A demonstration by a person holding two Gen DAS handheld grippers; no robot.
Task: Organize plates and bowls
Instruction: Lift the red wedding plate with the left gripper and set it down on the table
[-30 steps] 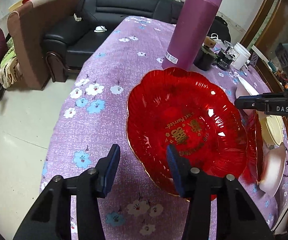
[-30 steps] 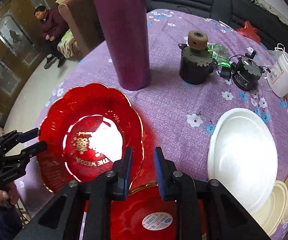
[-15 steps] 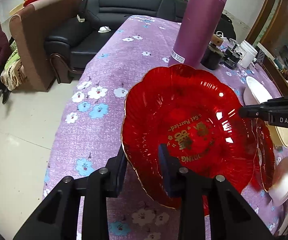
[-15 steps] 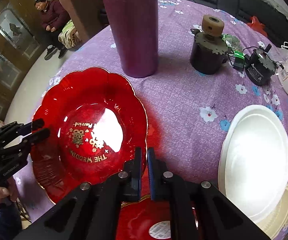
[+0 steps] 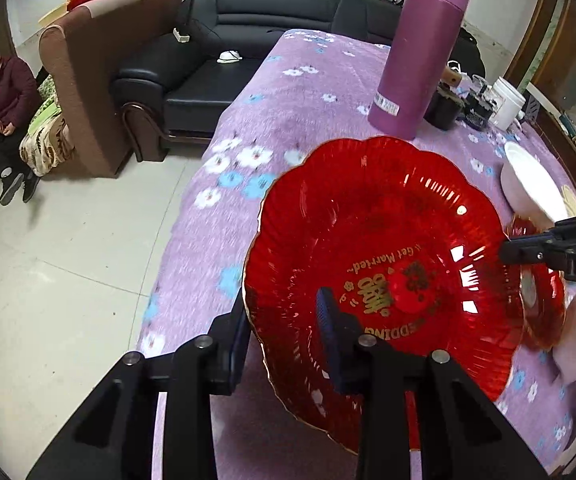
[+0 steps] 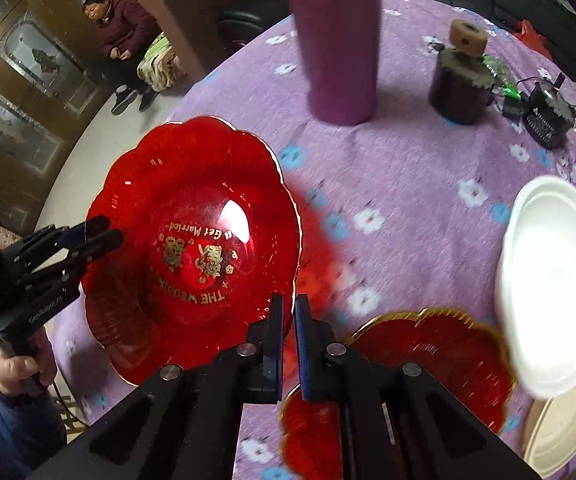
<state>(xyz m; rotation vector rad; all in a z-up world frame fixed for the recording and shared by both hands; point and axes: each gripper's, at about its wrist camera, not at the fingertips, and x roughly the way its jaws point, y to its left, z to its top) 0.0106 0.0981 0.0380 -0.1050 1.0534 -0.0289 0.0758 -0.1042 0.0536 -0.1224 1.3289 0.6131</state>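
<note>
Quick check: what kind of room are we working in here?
Most likely a home living room: a black leather sofa, a brown armchair, and a table under a purple floral tablecloth.

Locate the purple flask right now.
The purple flask stands upright on the purple tablecloth, just beyond the big red plate, left of the dark motor.
</note>
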